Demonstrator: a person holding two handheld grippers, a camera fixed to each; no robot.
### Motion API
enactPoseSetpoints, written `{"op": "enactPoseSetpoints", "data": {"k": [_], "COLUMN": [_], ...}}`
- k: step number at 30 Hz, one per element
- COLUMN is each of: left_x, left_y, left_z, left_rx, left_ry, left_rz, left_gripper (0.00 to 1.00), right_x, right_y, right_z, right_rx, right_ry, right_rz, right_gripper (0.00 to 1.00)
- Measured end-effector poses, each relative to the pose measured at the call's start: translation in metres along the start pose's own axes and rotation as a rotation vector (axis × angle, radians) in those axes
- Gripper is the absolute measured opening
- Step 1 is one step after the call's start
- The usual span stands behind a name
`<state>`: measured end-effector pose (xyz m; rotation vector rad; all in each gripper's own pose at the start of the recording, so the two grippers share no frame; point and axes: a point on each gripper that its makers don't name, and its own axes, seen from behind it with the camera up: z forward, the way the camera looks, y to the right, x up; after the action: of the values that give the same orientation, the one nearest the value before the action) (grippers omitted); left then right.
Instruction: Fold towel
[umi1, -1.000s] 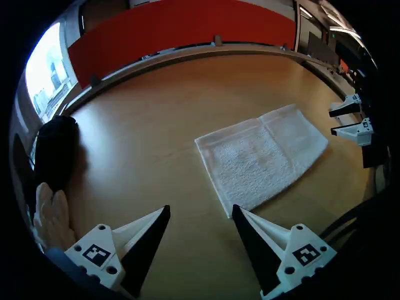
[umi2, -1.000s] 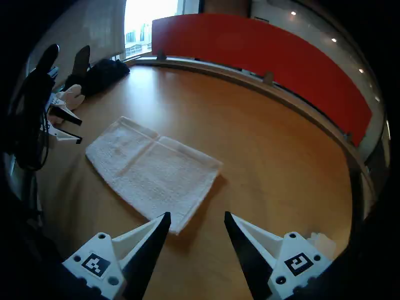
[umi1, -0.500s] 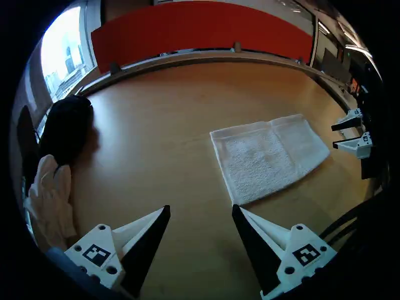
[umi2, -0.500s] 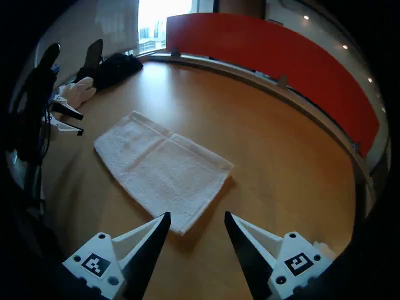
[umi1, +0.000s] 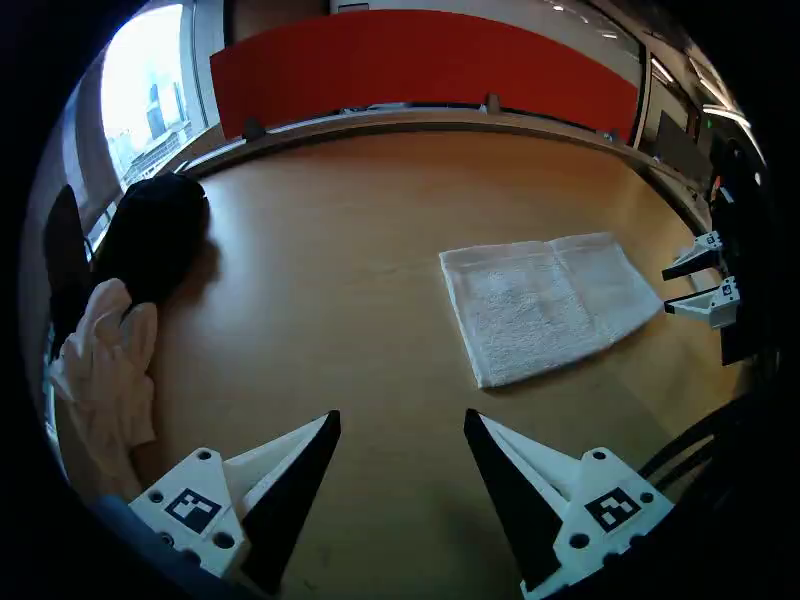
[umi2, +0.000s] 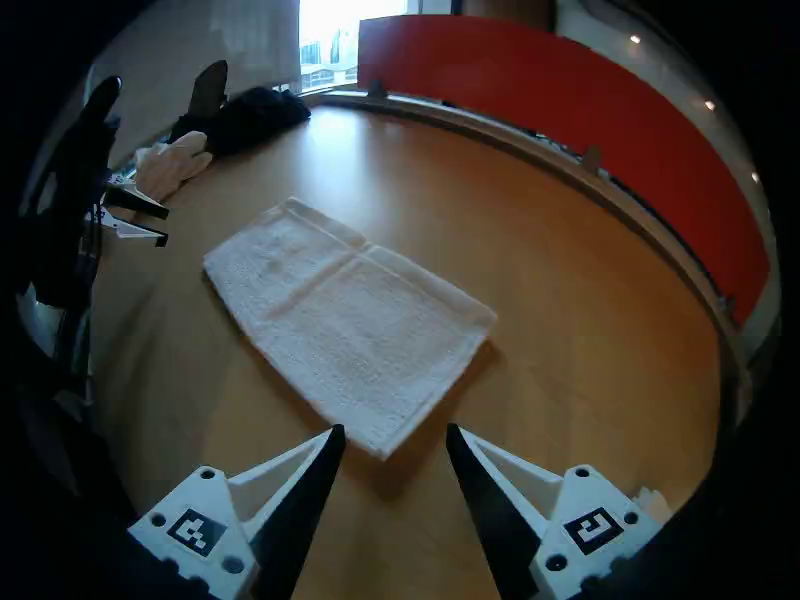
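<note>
A white towel (umi1: 545, 305) lies folded flat on the wooden table (umi1: 330, 270), to the right in the left gripper view. My left gripper (umi1: 400, 425) is open above bare wood, well to the left of the towel. In the right gripper view the towel (umi2: 345, 315) spreads in the middle, and my right gripper (umi2: 393, 440) is open with its fingertips just short of the towel's near corner. The right gripper (umi1: 690, 285) appears at the far right edge of the left gripper view, beside the towel. The left gripper (umi2: 135, 215) appears at the left of the right gripper view.
A black bag (umi1: 150, 235) and a pale glove-like cloth (umi1: 105, 370) lie at the table's left side. A red partition (umi1: 420, 65) runs along the table's far edge. The bag (umi2: 250, 110) and cloth (umi2: 170, 160) also sit at the far left of the right gripper view.
My left gripper has swung left and drawn away from the towel, which now lies farther right in its view. My right gripper has shifted slightly, keeping the towel's corner before its fingertips.
</note>
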<state>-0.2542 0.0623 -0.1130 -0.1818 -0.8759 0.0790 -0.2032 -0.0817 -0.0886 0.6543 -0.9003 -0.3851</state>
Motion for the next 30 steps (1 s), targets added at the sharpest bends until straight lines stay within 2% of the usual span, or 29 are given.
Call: {"op": "enactPoseSetpoints", "data": {"k": [17, 25, 30], "left_x": [-0.019, -0.019, -0.021], "left_y": [-0.015, -0.019, -0.020], "left_z": [-0.013, -0.017, -0.018], "left_rx": [0.023, 0.028, 0.027], "left_ry": [0.015, 0.026, 0.025], "left_rz": [-0.024, -0.022, -0.022], "left_gripper": [0.92, 0.92, 0.92], "right_x": [-0.017, -0.020, -0.023], "right_y": [-0.009, -0.008, -0.008], "right_z": [0.008, 0.012, 0.014], "right_rx": [0.052, 0.058, 0.067], "right_ry": [-0.061, -0.078, -0.087], "right_rz": [-0.026, -0.038, -0.042], "right_gripper": [0.39, 0.35, 0.25]}}
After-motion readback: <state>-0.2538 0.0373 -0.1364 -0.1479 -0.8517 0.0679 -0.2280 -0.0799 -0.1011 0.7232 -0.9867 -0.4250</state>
